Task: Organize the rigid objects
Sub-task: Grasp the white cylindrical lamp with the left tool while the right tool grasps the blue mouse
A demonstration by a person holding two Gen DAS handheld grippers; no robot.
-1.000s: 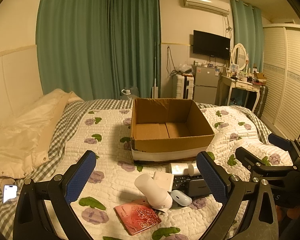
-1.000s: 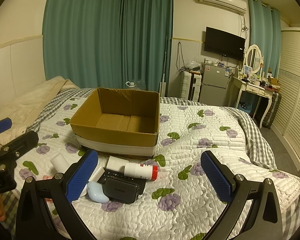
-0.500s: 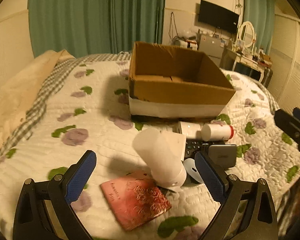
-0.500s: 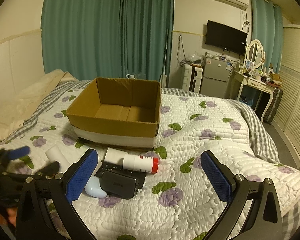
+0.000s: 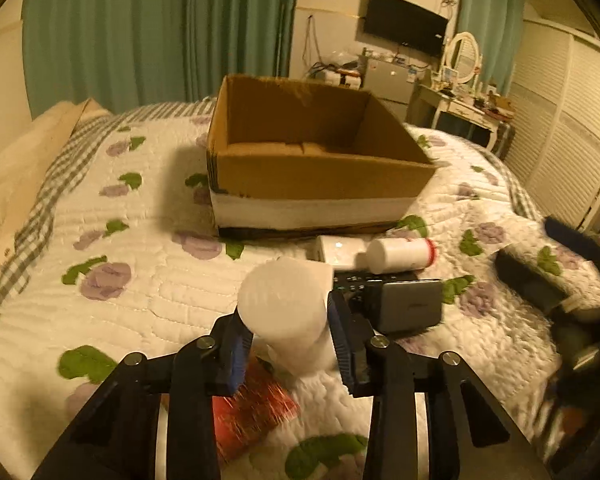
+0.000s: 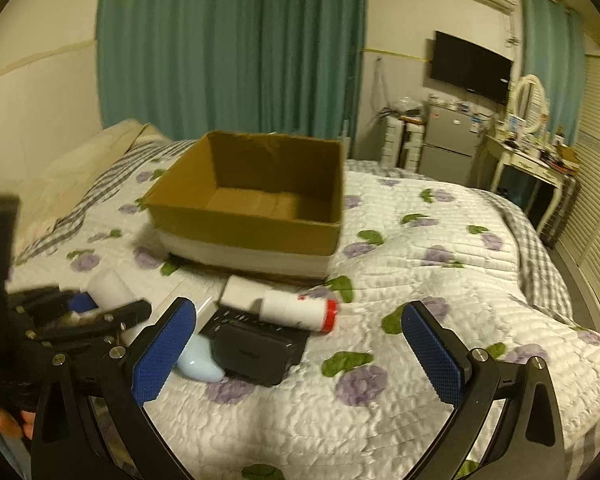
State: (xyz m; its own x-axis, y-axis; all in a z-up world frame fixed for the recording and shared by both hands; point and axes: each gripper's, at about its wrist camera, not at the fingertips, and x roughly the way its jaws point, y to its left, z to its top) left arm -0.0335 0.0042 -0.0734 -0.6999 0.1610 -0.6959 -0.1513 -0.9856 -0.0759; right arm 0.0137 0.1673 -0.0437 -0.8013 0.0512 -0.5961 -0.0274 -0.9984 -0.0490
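The left gripper (image 5: 287, 334) is closed across the matte white plastic cylinder (image 5: 286, 312), low centre of its frame, on the floral quilted bedspread (image 5: 148, 280). Judged light, rigid and smooth-walled; the round body may roll or slip, so a mid-body hold across the diameter suits it. The right gripper (image 6: 298, 354) hangs wide and empty. The open brown cardboard box (image 5: 312, 172) sits just beyond, upper centre.

My left gripper (image 5: 287, 332) is squeezing its blue pads against something white; my right gripper (image 6: 300, 356) is hovering, fingers spread wide.
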